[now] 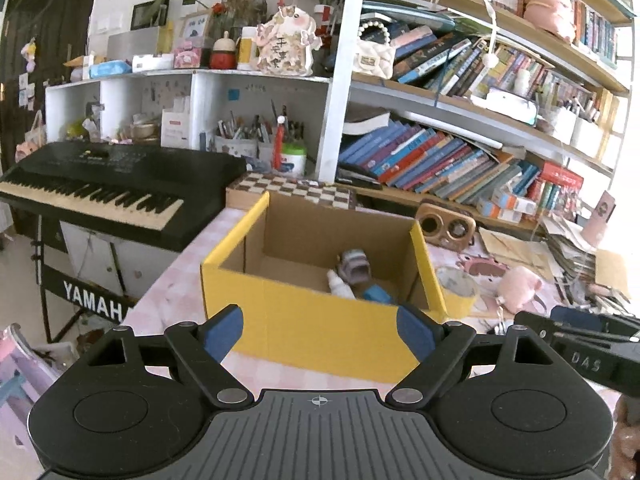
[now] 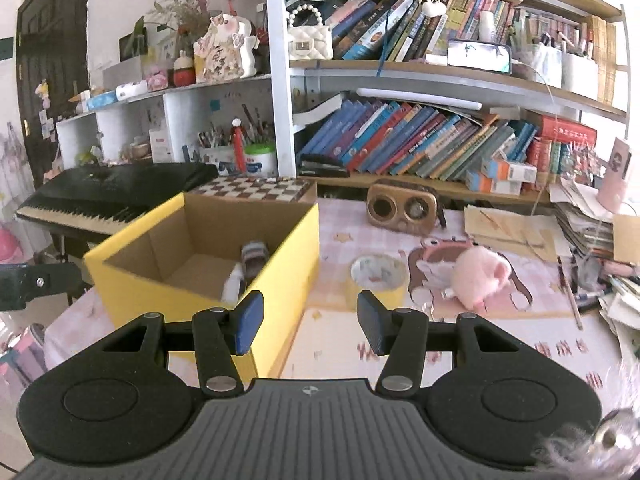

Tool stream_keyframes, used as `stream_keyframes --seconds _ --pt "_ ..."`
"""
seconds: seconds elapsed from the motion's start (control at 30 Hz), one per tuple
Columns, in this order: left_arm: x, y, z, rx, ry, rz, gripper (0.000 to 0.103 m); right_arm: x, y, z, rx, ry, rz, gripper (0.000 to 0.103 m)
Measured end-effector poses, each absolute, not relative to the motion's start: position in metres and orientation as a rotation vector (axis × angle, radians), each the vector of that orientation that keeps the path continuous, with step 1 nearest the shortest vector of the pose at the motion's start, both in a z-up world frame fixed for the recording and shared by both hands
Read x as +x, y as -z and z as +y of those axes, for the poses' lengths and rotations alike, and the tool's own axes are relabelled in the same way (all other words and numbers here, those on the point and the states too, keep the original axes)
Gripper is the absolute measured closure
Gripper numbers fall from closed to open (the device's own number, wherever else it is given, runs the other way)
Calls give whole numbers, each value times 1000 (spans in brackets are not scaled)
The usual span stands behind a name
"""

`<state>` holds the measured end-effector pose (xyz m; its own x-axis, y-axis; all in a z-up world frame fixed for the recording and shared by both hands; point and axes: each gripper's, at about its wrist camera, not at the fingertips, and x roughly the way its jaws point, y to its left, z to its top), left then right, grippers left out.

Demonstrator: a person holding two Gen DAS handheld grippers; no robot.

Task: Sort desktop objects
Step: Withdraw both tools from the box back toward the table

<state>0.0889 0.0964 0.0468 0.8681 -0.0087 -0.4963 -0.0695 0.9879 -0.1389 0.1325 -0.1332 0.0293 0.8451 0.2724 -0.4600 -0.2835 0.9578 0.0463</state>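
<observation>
A yellow cardboard box (image 1: 304,320) stands open on the pink checked tabletop (image 2: 340,344). Inside lie a grey striped item (image 1: 354,266), a small white bottle (image 1: 340,284) and a blue item (image 1: 376,294). My left gripper (image 1: 318,334) hovers before the box's front wall, open wide, with nothing between its blue pads. My right gripper (image 2: 311,322) is at the box's right front corner (image 2: 280,320), its pads apart and empty. A yellow tape roll (image 2: 378,276) and a pink plush (image 2: 484,276) lie to the right of the box.
A wooden speaker (image 2: 402,208) and a checkerboard case (image 2: 256,190) sit behind the box. Papers and pens (image 2: 568,284) crowd the right side. A black piano keyboard (image 1: 100,184) stands off the table's left edge. Bookshelves (image 2: 420,144) fill the back.
</observation>
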Motion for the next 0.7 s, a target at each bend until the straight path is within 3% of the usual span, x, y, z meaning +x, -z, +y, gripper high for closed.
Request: stream_keyframes --seconds 0.7 --pt "39 -22 77 -106 54 605 17 57 1 -135 -6 -267 601 54"
